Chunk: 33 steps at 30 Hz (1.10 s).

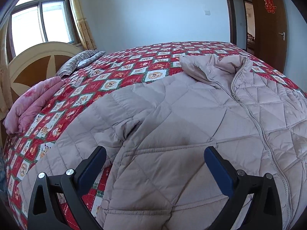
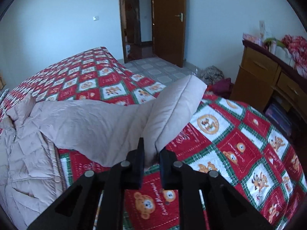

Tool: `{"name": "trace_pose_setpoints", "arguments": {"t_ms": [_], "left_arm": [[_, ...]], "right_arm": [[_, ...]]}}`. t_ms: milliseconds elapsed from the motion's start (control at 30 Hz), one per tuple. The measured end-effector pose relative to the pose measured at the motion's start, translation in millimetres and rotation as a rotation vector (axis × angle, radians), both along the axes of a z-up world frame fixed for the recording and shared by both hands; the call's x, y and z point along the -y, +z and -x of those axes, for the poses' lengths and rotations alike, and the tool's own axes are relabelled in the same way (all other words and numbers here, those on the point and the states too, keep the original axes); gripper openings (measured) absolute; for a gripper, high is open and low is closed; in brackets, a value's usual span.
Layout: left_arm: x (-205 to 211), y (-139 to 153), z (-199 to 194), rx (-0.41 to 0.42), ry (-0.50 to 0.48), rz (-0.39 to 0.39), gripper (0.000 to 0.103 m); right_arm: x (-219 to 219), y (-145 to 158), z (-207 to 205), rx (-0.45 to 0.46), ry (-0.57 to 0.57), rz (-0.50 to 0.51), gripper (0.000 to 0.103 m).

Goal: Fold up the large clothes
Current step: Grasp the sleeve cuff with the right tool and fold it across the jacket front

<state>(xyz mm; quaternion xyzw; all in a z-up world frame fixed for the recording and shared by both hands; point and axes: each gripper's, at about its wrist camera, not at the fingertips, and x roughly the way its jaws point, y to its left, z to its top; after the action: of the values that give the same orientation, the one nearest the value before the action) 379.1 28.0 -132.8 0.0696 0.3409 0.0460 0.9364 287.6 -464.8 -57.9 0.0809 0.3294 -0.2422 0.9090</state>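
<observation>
While the left gripper (image 1: 155, 163) hovers with jaws spread wide over the zipped quilted jacket (image 1: 191, 118) lying flat on the bed (image 1: 119, 71), collar toward 12 o'clock, the right gripper (image 2: 151, 157) pinches its sleeve (image 2: 115, 122), raised toward 1 o'clock, likely to fold it inward.

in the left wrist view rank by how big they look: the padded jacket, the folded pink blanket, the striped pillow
1. padded jacket, by far the largest, though it is nearest the camera.
2. folded pink blanket.
3. striped pillow, smallest, but it lies farthest away, so its true size is unsure.
</observation>
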Motion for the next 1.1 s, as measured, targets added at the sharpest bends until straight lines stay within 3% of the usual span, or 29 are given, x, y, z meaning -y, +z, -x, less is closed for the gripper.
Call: {"name": "trace_pose_setpoints", "arguments": {"t_ms": [167,333,700,1100], "left_arm": [[2,8,-12,0.000,0.001,-0.017,0.102],[-2,13,-13,0.005,-0.007,-0.007,0.102],[-25,12,-17,0.001,0.022,-0.017,0.102],[-50,12,-24,-0.011,0.076,0.004,0.102]], "right_arm": [[-74,29,-22,0.055,0.155,0.089,0.015],[-157,35,-50,0.074,0.321,0.128,0.014],[-288,-8,-96,0.035,0.566,0.100,0.014],[-361,-53,-123,-0.045,0.693,0.056,0.014]]}}
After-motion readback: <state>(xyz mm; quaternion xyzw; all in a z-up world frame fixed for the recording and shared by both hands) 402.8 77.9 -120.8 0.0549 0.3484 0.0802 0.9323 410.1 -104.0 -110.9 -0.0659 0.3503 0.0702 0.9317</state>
